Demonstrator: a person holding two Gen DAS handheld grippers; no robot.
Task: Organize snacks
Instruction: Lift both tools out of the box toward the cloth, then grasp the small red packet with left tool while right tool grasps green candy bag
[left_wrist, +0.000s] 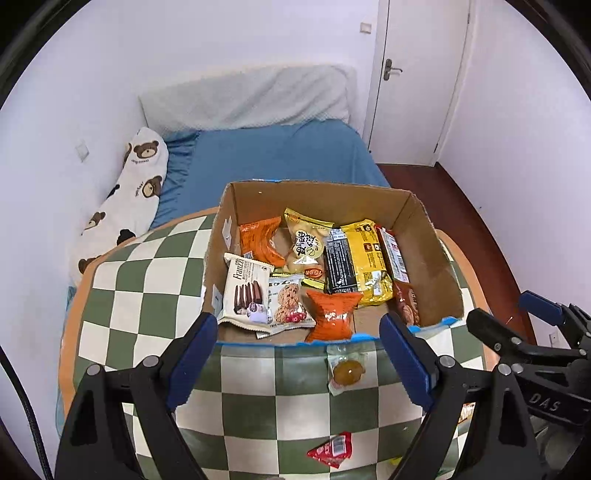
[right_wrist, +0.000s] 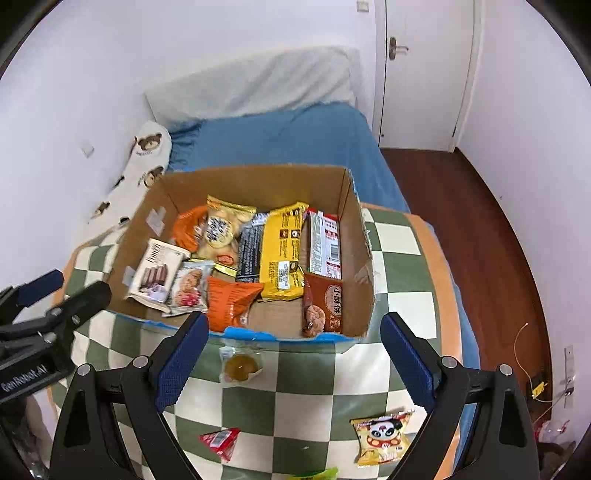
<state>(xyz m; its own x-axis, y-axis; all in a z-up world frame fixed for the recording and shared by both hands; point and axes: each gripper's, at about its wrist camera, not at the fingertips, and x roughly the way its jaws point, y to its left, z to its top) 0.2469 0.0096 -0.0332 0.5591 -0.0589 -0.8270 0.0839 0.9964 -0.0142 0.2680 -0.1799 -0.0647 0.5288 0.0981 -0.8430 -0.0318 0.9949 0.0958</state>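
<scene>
The cardboard box (left_wrist: 432, 266) sits open-topped on the green-and-white checked table (left_wrist: 147, 295), its long axis running left to right across both views. Inside, the yellow packet (right_wrist: 282, 251), the black bar (right_wrist: 249, 247) and the red-and-white packet (right_wrist: 325, 243) lie side by side with their long axes pointing from the box's near wall toward its far wall, while the wafer pack (left_wrist: 245, 291) and the oat-cookie pack (left_wrist: 290, 302) lean in the box's near left corner beside an orange pouch (left_wrist: 332, 314). Just outside the box's torn near wall lies a clear jelly cup (right_wrist: 240, 365), and further from the box a red sachet (right_wrist: 221, 441) and a panda packet (right_wrist: 382, 435) lie flat on the table. The left claw (left_wrist: 297, 365) hangs over the near wall with its jaws spread wide, empty. The right claw (right_wrist: 293, 362) hangs likewise, wide apart and holding nothing, the jelly cup lying between its blue pads (right_wrist: 404, 363).
</scene>
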